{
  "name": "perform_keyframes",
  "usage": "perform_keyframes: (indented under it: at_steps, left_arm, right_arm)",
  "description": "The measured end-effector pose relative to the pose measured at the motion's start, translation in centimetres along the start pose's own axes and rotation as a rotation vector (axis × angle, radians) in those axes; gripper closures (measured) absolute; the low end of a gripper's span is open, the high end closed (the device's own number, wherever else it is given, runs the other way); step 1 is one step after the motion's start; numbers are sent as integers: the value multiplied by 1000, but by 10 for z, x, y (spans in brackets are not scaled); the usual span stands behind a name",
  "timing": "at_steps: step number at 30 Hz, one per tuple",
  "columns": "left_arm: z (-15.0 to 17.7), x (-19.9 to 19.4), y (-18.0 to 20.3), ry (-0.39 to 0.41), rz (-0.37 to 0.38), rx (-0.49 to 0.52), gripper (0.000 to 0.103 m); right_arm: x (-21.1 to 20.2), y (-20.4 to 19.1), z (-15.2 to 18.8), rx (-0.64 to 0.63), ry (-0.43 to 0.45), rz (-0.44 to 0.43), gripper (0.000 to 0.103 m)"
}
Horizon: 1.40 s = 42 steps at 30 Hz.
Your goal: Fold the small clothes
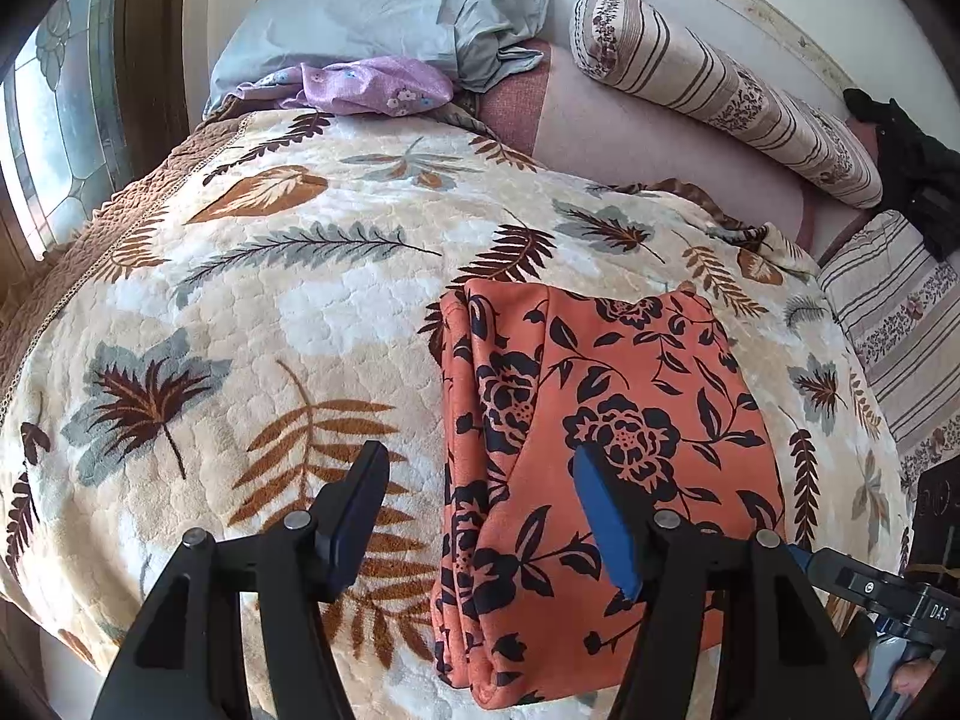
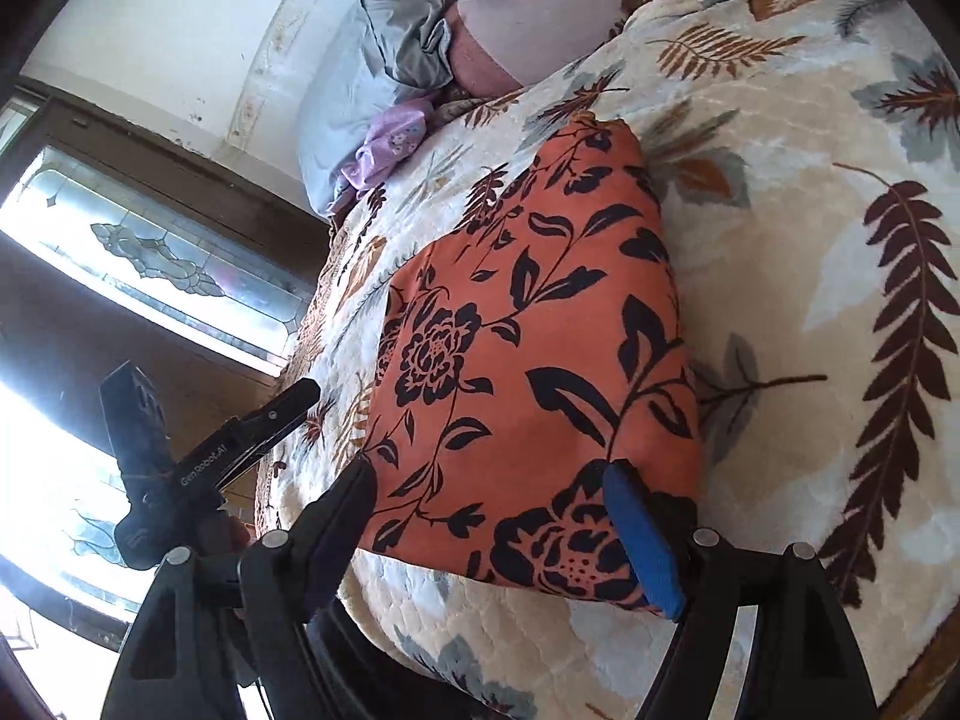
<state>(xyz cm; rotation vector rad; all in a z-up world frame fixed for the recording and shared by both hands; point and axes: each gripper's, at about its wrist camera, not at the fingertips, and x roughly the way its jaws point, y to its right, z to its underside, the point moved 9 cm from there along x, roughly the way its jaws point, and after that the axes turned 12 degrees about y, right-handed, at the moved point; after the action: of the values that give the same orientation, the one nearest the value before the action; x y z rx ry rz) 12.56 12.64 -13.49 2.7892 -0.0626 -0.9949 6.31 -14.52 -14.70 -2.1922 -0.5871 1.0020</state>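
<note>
Leaf-print blanket (image 1: 252, 312) bears the folded orange garment (image 1: 606, 420), lengthwise toward the pillows, both grippers' fingers apart.

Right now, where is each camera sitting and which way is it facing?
Left wrist: on the left tool, angled down over the orange floral garment on the leaf-print blanket; its open fingers show.
Right wrist: on the right tool, angled down at the garment's near edge; its open fingers show, the left tool beside them.
Shared: garment, blanket, grey pillow, purple cloth.
</note>
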Motion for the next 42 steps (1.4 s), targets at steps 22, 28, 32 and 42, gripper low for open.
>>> perform_keyframes:
  at_steps: [22, 28, 32, 42]
  left_arm:
    - [23, 60, -7, -157, 194, -268, 16]
    - [45, 80, 5, -206, 253, -259, 47]
    - [45, 81, 10, -226, 300, -302, 64]
    - [-3, 42, 65, -100, 364, -226, 75]
  right_arm:
    - [40, 57, -78, 95, -1, 45, 23]
    - [100, 48, -52, 1, -197, 84, 43]
    - [99, 41, -56, -38, -208, 106, 57]
    - [38, -4, -100, -221, -87, 82, 66]
